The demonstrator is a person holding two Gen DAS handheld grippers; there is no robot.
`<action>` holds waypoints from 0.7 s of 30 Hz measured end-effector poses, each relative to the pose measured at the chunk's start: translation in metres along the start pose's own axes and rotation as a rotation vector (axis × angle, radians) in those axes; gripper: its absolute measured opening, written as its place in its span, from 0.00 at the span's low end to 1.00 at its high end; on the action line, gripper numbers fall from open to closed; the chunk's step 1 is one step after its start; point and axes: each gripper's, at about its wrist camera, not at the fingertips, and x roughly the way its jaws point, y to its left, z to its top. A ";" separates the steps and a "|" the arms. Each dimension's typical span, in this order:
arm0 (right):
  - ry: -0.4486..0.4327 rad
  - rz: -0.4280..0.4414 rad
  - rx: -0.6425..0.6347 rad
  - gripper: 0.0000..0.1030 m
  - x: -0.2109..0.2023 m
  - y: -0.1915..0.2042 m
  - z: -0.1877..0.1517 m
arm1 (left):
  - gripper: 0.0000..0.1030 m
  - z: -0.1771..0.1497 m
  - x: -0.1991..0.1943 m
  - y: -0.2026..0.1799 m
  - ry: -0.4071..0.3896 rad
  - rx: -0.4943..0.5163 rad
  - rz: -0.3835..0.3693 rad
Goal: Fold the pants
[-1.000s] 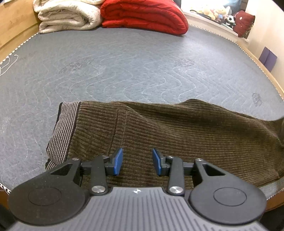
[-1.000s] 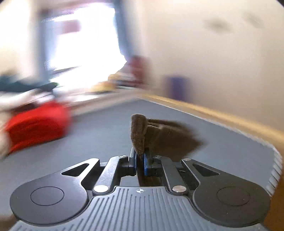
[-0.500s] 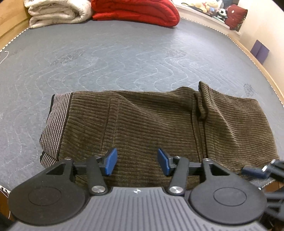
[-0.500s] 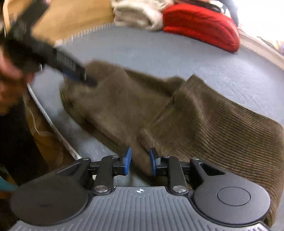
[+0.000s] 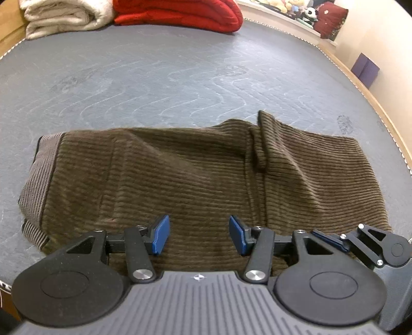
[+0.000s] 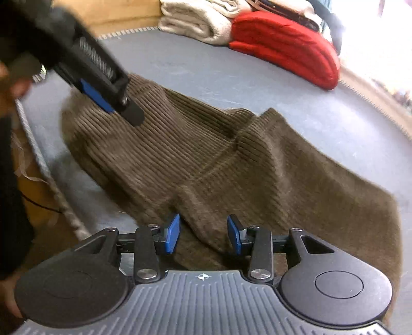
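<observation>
Letting go of pants [image 5: 195, 177] after a fold.
Right gripper [image 6: 203, 235] opening over cloth, left gripper [image 5: 198, 235] half open, empty; next, probably gripping the edge nearest both.

no readable text, far shelf items blurred

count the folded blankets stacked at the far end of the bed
2. A cream blanket lies at the far left of the mattress, and a red blanket lies right beside it. More bedding may sit behind them, out of clear view.
</observation>
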 end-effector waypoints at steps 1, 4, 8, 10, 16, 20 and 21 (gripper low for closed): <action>-0.008 -0.028 -0.024 0.22 0.001 0.003 0.000 | 0.55 0.001 0.001 -0.004 -0.003 0.009 0.009; -0.055 -0.054 -0.050 0.07 -0.009 0.008 0.003 | 0.55 0.006 0.005 -0.008 -0.018 0.002 0.029; -0.287 -0.035 -0.042 0.07 -0.063 0.007 0.010 | 0.55 0.013 0.008 -0.004 -0.035 -0.056 0.032; -0.240 0.006 -0.068 0.07 -0.061 0.008 0.001 | 0.55 0.015 0.013 -0.005 -0.032 -0.071 0.012; -0.062 0.050 -0.123 0.15 -0.040 0.013 -0.028 | 0.55 0.022 0.028 -0.015 -0.019 -0.101 -0.096; -0.159 0.053 0.135 0.39 -0.078 -0.034 -0.031 | 0.55 0.039 0.043 -0.014 0.001 -0.182 -0.225; -0.173 0.023 0.191 0.41 -0.084 -0.045 -0.034 | 0.55 0.045 0.048 -0.014 0.003 -0.194 -0.243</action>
